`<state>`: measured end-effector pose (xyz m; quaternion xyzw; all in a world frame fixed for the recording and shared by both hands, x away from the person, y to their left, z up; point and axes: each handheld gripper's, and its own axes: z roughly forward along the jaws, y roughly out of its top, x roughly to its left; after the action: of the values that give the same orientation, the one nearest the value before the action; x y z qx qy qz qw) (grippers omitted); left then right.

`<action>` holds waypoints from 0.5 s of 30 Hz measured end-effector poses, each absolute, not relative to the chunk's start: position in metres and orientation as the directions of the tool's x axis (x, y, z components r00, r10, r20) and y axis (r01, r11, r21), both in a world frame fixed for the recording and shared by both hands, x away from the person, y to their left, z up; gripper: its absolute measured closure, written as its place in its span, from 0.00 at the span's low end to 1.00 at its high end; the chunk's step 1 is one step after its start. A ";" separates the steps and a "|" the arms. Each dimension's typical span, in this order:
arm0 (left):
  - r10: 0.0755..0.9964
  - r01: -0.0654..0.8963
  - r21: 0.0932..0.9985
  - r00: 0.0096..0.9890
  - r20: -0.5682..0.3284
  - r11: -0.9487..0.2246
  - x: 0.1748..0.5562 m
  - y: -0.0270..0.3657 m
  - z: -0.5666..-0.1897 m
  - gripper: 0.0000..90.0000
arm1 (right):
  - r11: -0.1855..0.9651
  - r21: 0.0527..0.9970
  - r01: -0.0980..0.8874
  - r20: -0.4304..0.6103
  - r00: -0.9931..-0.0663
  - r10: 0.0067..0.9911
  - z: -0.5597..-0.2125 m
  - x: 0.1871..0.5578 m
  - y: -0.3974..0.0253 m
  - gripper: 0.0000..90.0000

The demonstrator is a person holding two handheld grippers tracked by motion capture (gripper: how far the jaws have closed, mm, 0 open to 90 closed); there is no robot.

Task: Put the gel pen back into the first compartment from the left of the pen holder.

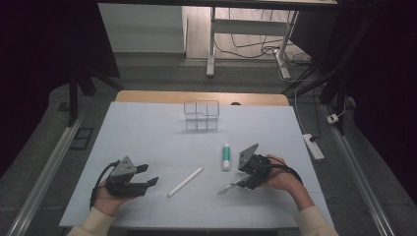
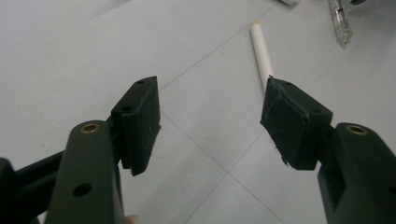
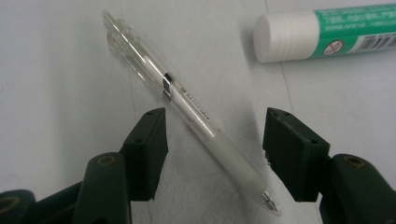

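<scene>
A pale grey table top [image 1: 147, 128] stands in a dim room with a grey floor and a desk frame beyond. The right gripper view reveals printing on the clear plastic pen [image 3: 187, 105], lying slantwise between the spread, empty jaws of the right gripper [image 3: 212, 140], near a green-and-white glue stick [image 3: 322, 35]. The left gripper [image 2: 210, 123] is likewise released, a white stick [image 2: 261, 51] lying just beyond it.

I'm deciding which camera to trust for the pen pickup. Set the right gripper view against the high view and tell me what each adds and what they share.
The right gripper view adds the close detail: the right gripper has its jaws open on either side of the clear pen, which lies on the table, not yet clamped.

The high view adds the layout: the clear organizer at the far side, the white stick, the left gripper and the person's hands.

Both show the pen, the glue stick and the white table.
</scene>
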<state>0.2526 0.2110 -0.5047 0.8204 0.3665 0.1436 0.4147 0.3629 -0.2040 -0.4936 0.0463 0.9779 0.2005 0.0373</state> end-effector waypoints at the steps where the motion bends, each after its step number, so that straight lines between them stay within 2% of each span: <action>1: 0.721 0.483 0.785 0.690 -0.069 -0.387 0.253 0.211 -0.505 0.42 | 0.917 0.393 0.070 -0.057 -0.993 0.101 -0.495 0.363 -0.204 0.45; 7: 0.722 0.487 0.782 0.688 -0.070 -0.389 0.253 0.212 -0.507 0.42 | 0.933 0.355 0.053 -0.050 -0.996 0.076 -0.499 0.362 -0.202 0.55; 15: 0.722 0.490 0.778 0.688 -0.068 -0.393 0.254 0.213 -0.508 0.42 | 0.929 0.371 -0.007 -0.055 -0.998 0.015 -0.498 0.359 -0.203 0.69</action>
<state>0.2541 0.2127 -0.5081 0.8225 0.3684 0.1419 0.4093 0.3594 -0.2032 -0.4984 0.0020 0.9816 0.1889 0.0286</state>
